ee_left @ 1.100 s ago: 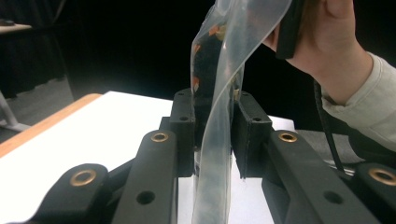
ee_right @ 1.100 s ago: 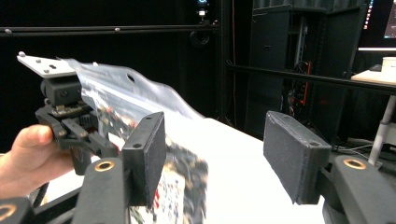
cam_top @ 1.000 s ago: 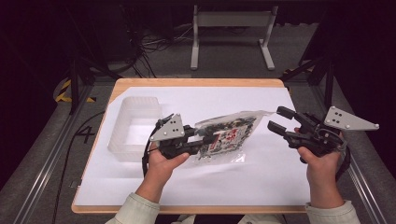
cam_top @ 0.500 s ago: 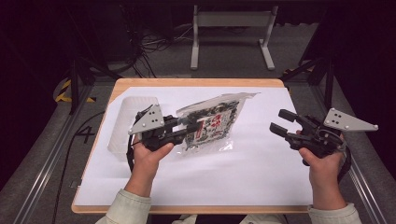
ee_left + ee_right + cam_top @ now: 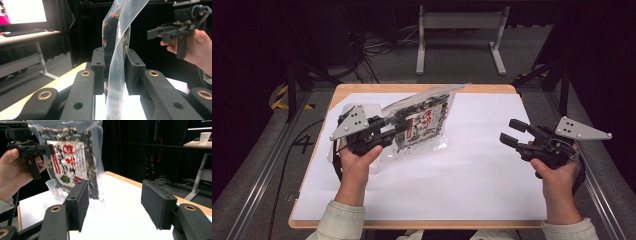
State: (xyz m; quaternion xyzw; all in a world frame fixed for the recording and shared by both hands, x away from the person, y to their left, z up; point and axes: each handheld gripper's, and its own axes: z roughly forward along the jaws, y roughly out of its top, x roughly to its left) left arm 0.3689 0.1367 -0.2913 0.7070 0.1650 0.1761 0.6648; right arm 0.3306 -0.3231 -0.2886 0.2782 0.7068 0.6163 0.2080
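Left tongs [image 5: 404,126] clamped on snack bag [image 5: 424,122], lifted at 10 o'clock above bench [image 5: 472,170]. Right tongs [image 5: 510,133] wide open, empty, at 3 o'clock. Risk: slick film slips out, bag drops.

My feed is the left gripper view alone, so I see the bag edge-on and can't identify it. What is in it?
Observer: The clear bag holds a dark dried mix behind a white label with red print.
Operator: Is it off the table?
Observer: Mostly: the high view shows it raised by the left gripper, low corner near the white sheet.
Operator: What's behind the bag?
Observer: A clear plastic tub at the sheet's left edge.
Operator: Right gripper?
Observer: The right gripper is open, holding nothing.
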